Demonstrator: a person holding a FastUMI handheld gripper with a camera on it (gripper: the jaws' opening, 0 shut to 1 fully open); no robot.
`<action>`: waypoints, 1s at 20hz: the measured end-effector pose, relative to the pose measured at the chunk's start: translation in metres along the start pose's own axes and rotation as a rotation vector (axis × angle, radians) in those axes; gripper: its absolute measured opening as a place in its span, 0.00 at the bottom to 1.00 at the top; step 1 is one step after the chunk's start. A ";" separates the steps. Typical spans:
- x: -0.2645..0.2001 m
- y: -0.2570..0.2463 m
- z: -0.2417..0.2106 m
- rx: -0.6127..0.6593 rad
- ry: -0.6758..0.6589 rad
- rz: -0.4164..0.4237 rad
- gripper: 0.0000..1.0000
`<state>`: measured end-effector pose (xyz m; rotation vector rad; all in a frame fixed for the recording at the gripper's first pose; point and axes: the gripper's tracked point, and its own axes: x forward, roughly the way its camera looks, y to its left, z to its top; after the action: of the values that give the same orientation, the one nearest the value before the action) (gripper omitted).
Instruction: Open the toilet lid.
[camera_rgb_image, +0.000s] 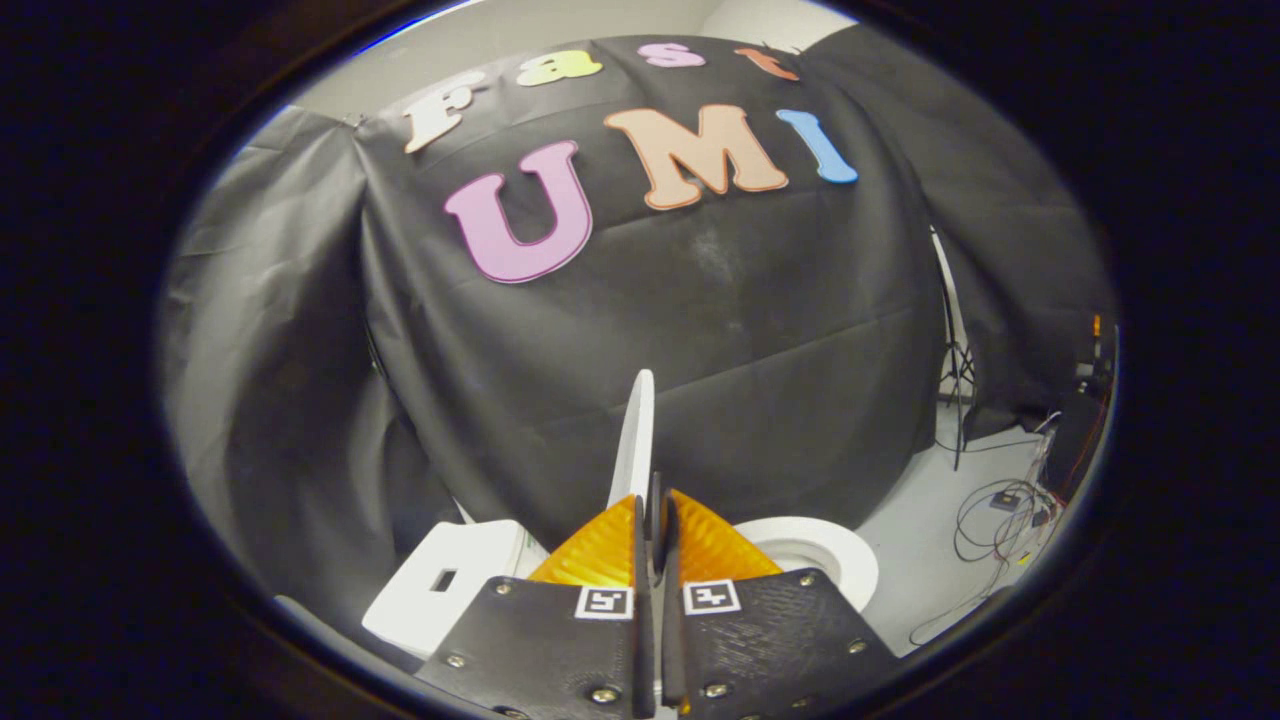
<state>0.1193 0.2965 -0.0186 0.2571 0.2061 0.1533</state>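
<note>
Jaws of gripper (655, 500) were closed, pinching raised lid (634, 440) edge, seat (820, 560) beside. Lid judged stiff, light, slippery plastic (rim best hold).

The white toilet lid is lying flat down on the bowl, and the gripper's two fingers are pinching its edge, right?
Not quite. In the gripper view the white plastic toilet lid stands raised, nearly upright and seen edge-on, not flat on the round white toilet bowl. The rest holds: the gripper has its two fingers closed together on the lid's edge.
</note>
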 end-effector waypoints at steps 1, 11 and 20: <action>0.000 0.007 0.001 -0.004 -0.005 0.012 0.04; -0.011 0.075 0.002 -0.065 -0.026 0.114 0.04; -0.014 0.143 -0.013 -0.179 -0.016 0.266 0.11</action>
<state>0.0855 0.4340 0.0096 0.1061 0.1401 0.4309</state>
